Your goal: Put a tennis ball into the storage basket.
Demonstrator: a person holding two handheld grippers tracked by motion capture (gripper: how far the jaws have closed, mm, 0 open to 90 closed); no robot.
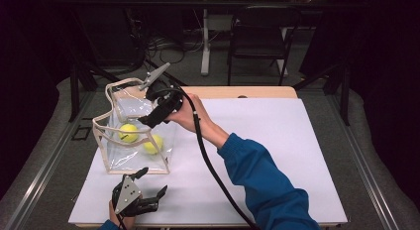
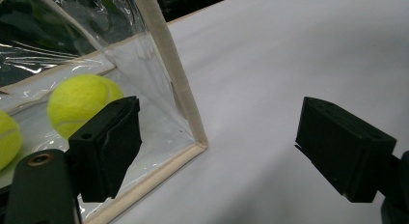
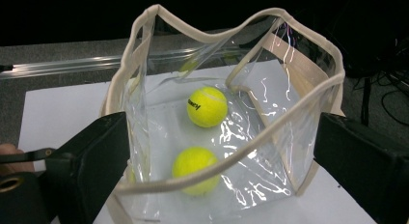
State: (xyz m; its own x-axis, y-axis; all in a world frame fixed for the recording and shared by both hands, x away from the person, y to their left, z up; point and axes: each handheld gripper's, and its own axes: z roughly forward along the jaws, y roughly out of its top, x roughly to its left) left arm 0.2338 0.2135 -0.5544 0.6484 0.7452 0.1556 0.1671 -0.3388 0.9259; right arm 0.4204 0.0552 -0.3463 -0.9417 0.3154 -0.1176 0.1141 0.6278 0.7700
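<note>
A clear plastic bag (image 1: pixel 101 141) with beige trim stands open on the left of the white table cover. Two yellow tennis balls (image 1: pixel 129 132) (image 1: pixel 152 144) lie on its bottom. My right gripper (image 1: pixel 146 120) hangs over the bag's right rim, tilted down into the mouth. In the right gripper view its jaws (image 3: pixel 226 159) stand wide open on either side of the bag's near rim (image 3: pixel 202 35), without pressing it, above both balls (image 3: pixel 206 106) (image 3: pixel 195 168). My left gripper (image 1: pixel 153 181) rests near the front edge, open and empty. In the left gripper view it (image 2: pixel 217 147) faces the bag's corner seam (image 2: pixel 169 64) and one ball (image 2: pixel 79 101).
The white cover (image 1: pixel 277 150) stretches bare to the right of the bag. A wooden table edge (image 1: pixel 247 91) shows at the back. Beyond it stand a black chair (image 1: pixel 260 36) and a white desk leg (image 1: pixel 205 41), with cables on the floor.
</note>
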